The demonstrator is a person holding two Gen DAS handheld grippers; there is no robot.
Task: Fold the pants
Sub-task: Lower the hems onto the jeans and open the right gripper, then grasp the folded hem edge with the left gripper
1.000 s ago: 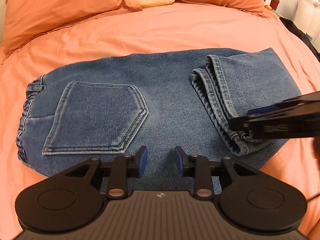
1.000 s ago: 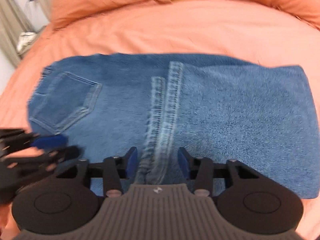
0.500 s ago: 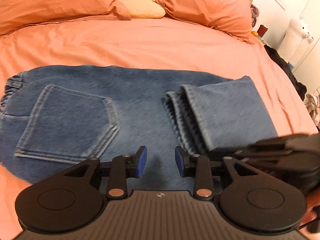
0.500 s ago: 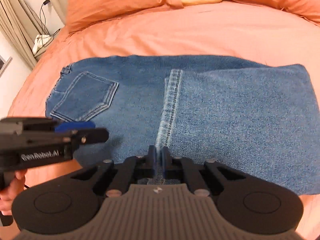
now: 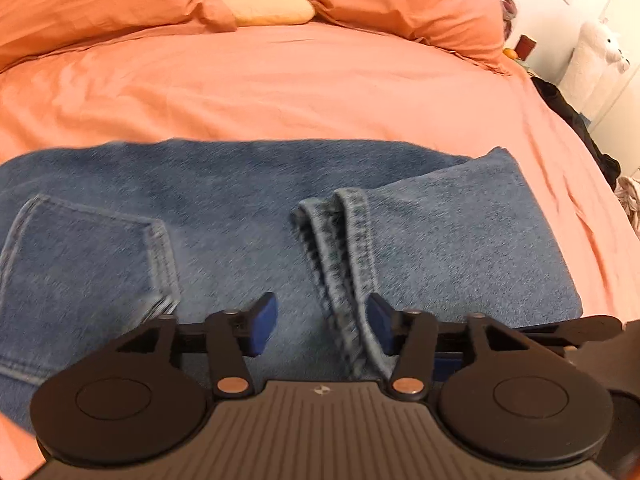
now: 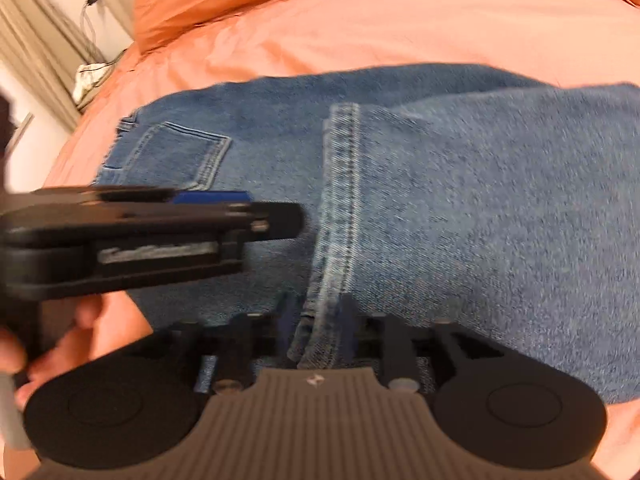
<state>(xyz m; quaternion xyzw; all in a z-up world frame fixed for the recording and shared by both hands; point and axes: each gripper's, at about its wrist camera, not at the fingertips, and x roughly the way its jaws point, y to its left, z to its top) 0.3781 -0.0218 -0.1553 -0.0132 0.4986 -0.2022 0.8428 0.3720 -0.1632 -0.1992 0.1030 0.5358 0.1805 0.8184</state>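
Blue denim pants (image 5: 240,208) lie flat on the bed, back pocket (image 5: 80,260) at the left, the legs folded over so the stitched hems (image 5: 348,248) sit mid-garment. My left gripper (image 5: 322,324) hovers low at the near edge. Its jaws are opening, with the hem fold just inside the right finger and neither pad pressing. In the right wrist view the hems (image 6: 340,200) run down into my right gripper (image 6: 316,322). Its jaws are opening too, and the hem end lies loose between them. The left gripper (image 6: 276,216) shows side-on just left of the hems, held by a hand (image 6: 80,340).
The orange sheet (image 5: 320,80) covers the bed, with orange pillows (image 5: 400,0) and a cream pillow (image 5: 260,0) at the head. A white plush toy (image 5: 600,48) and dark clothes (image 5: 580,128) lie off the right side. A curtain (image 6: 32,60) and cables (image 6: 92,76) are off the left.
My left gripper slid right along the pants to the hems and its jaws spread wider. My right gripper closed on the hem end half a second ago and has since parted.
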